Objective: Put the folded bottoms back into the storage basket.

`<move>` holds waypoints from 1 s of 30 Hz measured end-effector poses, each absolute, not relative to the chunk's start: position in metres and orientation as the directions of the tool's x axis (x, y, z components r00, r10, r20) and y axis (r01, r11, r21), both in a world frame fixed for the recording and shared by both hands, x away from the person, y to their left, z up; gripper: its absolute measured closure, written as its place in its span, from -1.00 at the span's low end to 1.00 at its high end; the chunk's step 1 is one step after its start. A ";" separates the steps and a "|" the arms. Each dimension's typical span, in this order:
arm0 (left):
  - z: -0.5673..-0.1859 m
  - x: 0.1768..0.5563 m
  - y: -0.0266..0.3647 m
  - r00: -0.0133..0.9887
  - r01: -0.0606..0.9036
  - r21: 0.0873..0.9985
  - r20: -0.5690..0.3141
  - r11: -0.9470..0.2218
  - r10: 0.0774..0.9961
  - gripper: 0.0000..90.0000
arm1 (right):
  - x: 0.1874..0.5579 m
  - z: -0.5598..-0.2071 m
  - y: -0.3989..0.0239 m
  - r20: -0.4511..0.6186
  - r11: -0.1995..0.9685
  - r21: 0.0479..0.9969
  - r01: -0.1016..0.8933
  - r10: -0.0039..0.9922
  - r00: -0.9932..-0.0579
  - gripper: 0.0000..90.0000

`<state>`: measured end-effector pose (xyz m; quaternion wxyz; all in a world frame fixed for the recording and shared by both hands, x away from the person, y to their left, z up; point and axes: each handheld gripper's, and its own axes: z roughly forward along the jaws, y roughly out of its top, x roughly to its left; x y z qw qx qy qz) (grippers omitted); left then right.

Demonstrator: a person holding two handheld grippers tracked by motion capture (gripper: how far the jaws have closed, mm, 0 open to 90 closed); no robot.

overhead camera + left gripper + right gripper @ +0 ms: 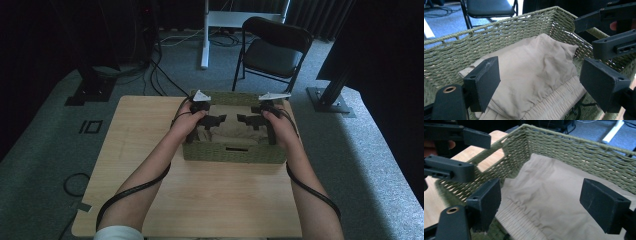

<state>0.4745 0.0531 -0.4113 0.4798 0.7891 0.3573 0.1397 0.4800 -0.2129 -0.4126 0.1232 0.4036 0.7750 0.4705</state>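
A green woven basket sits at the far middle of the wooden table, and a folded beige cloth lies inside it, filling most of the bottom. Seen from the left gripper view, the cloth is humped near the far right corner and has a gathered, elastic-looking edge along its near side.

Both hands hover over the basket, facing each other. The left gripper hangs above the left part of the cloth, jaws spread wide with nothing between them. The right gripper mirrors it above the right part, its jaws likewise wide and empty; in its own view the cloth lies flat below.

The work looks like lifting the cloth out, and neither gripper touches it yet. To do it well, I would bring each gripper straight down on its own side, well apart from the other, and pinch through all the folded layers rather than just the top sheet. Taking the gathered edge would give a firmer bite. Keep the jaws clear of the basket walls so the weave does not snag, then raise both hands evenly so the bundle stays folded.
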 end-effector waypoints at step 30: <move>-0.420 0.389 0.052 0.824 0.311 0.885 -0.068 -0.347 0.563 -0.60 | 0.397 -0.424 -0.230 0.159 0.272 0.886 0.376 0.583 -0.797 -0.68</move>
